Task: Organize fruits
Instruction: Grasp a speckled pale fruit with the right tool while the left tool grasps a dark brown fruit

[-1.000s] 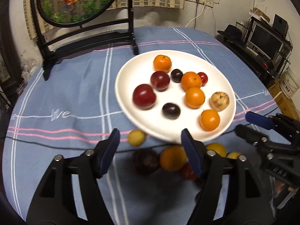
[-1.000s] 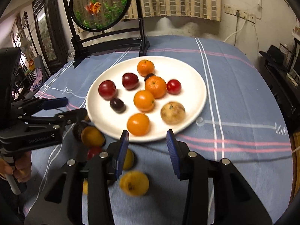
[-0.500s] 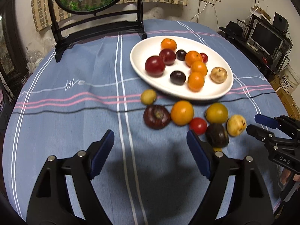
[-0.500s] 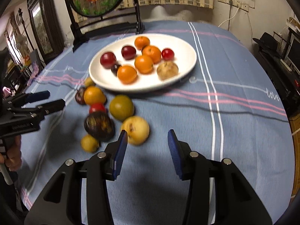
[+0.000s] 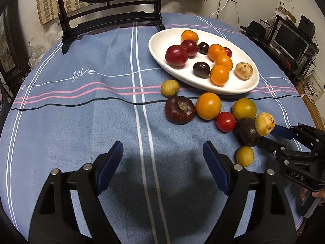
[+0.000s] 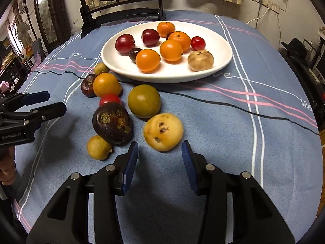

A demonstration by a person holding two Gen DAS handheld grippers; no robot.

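A white plate (image 5: 160, 46) (image 6: 221, 42) holds several oranges, red plums and dark fruits. In front of it, loose fruits lie on the blue cloth: a dark mangosteen (image 5: 179, 109), an orange (image 5: 208, 105), a red tomato (image 5: 225, 121), a greenish fruit (image 6: 144, 101), a dark fruit (image 6: 112, 123), and a spotted yellow fruit (image 6: 163, 131). My right gripper (image 6: 159, 162) is open and empty, just in front of the spotted yellow fruit. My left gripper (image 5: 162, 160) is open and empty over bare cloth, left of the loose fruits.
A black stand with a round fish picture (image 5: 109, 10) is at the table's far edge. Small yellow fruits (image 5: 244, 156) (image 5: 169, 87) lie among the loose ones. Shelves and a monitor (image 5: 288, 40) are off the table to the right.
Both grippers have drawn back from the plate toward the near edge of the table. The loose fruits now lie in full view ahead of them. Both stayed open and empty.
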